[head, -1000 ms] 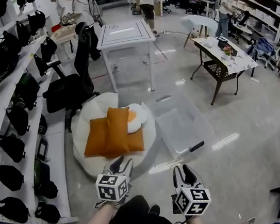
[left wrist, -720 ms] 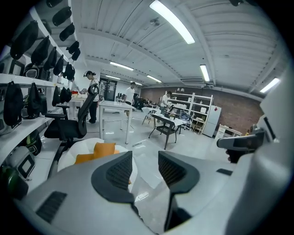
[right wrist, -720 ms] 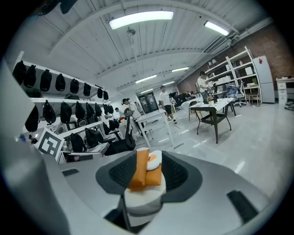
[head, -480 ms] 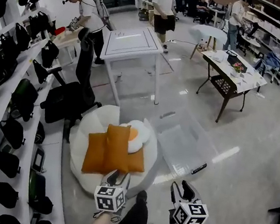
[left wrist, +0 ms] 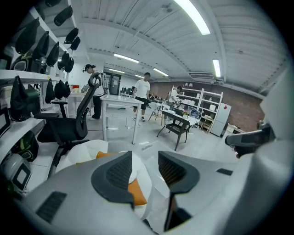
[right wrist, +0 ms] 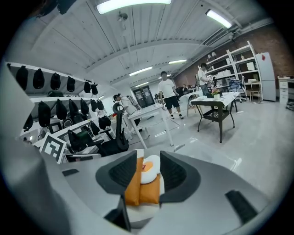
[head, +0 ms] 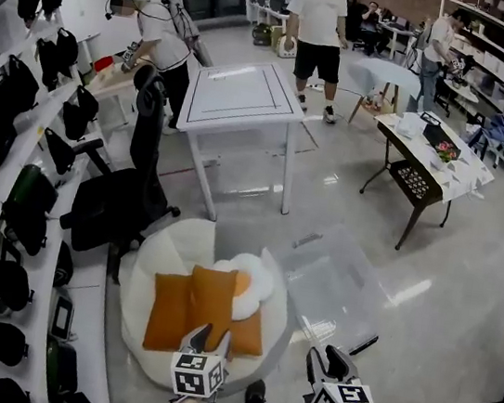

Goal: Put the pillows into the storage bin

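Two orange pillows [head: 203,309] and a white egg-shaped pillow [head: 249,288] lie on a white beanbag [head: 157,261] on the floor. Right of it stands a clear storage bin [head: 338,282], with nothing visible in it. My left gripper [head: 211,338] hovers over the near edge of the orange pillows, open with nothing between its fingers; its jaws have just been opening. My right gripper [head: 326,357] hangs by the bin's near corner, also open, empty and just widened. In the right gripper view the orange pillows [right wrist: 140,190] and egg pillow [right wrist: 150,169] show between the jaws, at a distance.
A white table [head: 243,101] stands beyond the beanbag, a black office chair [head: 111,203] to its left. Shelves of black bags [head: 7,206] line the left wall. A dark table [head: 425,170] is at the right. People [head: 320,28] stand at the back.
Both grippers have moved forward towards the beanbag and bin, which now lie closer in view. A person in a white shirt has walked nearer behind the white table.
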Action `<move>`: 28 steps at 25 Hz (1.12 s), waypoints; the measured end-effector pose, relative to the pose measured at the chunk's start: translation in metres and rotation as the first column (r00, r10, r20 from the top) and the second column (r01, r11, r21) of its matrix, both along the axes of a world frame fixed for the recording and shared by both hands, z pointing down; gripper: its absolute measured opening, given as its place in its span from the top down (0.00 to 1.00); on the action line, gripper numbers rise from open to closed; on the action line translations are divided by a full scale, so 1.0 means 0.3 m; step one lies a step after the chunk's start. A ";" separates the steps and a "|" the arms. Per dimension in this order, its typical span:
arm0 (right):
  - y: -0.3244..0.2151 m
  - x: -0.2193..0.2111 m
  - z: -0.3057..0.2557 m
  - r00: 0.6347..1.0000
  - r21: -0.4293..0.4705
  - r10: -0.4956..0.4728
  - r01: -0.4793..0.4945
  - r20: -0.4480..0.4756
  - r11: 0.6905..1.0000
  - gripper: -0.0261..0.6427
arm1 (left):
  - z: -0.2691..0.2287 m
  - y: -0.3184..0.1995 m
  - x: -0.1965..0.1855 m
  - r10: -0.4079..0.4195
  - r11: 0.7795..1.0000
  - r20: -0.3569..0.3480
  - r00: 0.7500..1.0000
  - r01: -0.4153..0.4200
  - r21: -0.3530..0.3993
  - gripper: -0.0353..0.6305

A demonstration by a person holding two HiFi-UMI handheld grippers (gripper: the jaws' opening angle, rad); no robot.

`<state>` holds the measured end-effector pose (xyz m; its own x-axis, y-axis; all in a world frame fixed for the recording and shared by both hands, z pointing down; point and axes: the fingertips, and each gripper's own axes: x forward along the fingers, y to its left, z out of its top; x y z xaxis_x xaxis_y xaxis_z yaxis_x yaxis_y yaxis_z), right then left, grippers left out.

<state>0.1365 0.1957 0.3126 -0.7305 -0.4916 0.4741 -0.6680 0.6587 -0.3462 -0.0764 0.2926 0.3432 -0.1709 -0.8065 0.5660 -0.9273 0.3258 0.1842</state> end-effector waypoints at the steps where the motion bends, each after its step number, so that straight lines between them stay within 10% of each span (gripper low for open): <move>1: -0.019 -0.028 0.005 1.000 -0.004 -0.002 0.002 -0.002 1.000 0.73 | 0.005 -0.020 -0.027 0.000 1.000 0.000 1.000 0.000 -0.004 0.72; 28: -0.489 -0.421 0.286 0.979 -0.140 -0.188 0.176 -0.079 0.974 0.74 | 0.347 -0.456 -0.331 -0.116 0.977 -0.046 0.992 0.105 -0.187 0.72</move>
<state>0.0103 0.0489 0.3984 -0.7528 -0.2832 0.5942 -0.5737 0.7250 -0.3813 -0.1756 0.1557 0.4473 -0.2165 -0.6654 0.7144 -0.8735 0.4589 0.1627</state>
